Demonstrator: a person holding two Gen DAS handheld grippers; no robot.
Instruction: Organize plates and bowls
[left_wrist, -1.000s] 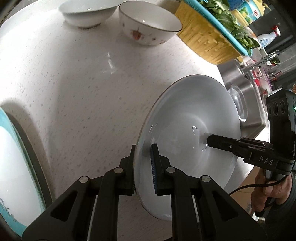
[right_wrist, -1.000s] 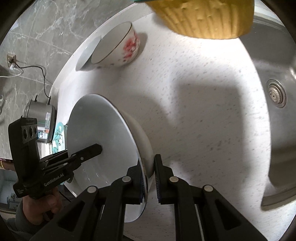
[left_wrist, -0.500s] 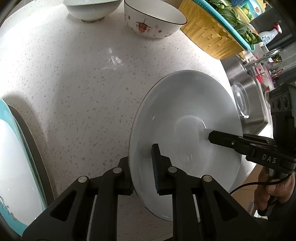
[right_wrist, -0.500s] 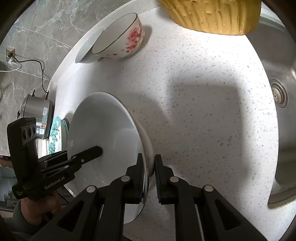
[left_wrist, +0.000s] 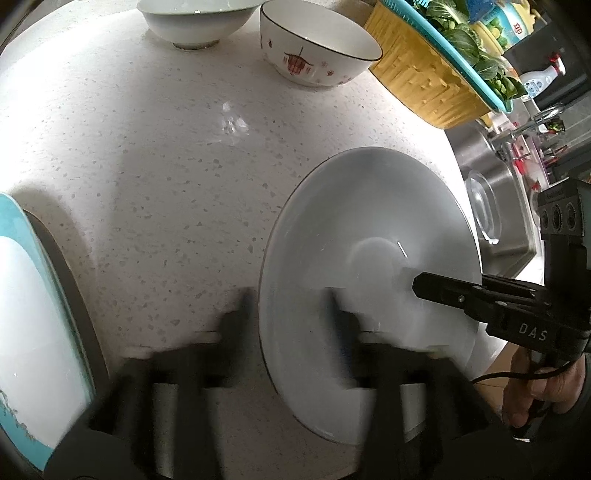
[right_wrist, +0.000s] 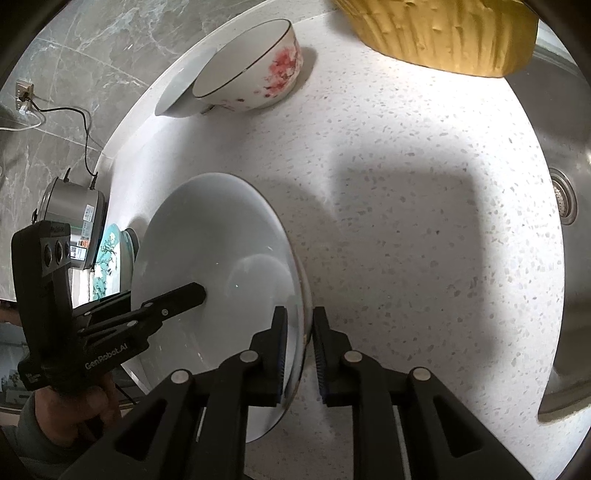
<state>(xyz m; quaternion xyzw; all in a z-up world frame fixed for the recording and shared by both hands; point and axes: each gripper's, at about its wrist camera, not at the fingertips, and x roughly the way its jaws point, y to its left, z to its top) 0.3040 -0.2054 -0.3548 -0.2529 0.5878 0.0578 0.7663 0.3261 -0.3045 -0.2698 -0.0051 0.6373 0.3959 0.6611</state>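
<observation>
My left gripper (left_wrist: 291, 314) is springing open, pads clear of the white bowl's (left_wrist: 369, 280) rim between them. My right gripper (right_wrist: 298, 350) is also easing apart, pads just off the opposite rim. The bowl sits on the speckled countertop (left_wrist: 166, 166). Two bowls at twelve o'clock, the floral bowl (left_wrist: 317, 55) and plain bowl (left_wrist: 195, 18), remain ungathered, so much is left. A second ago both grippers clamped this bowl, tilted.
</observation>
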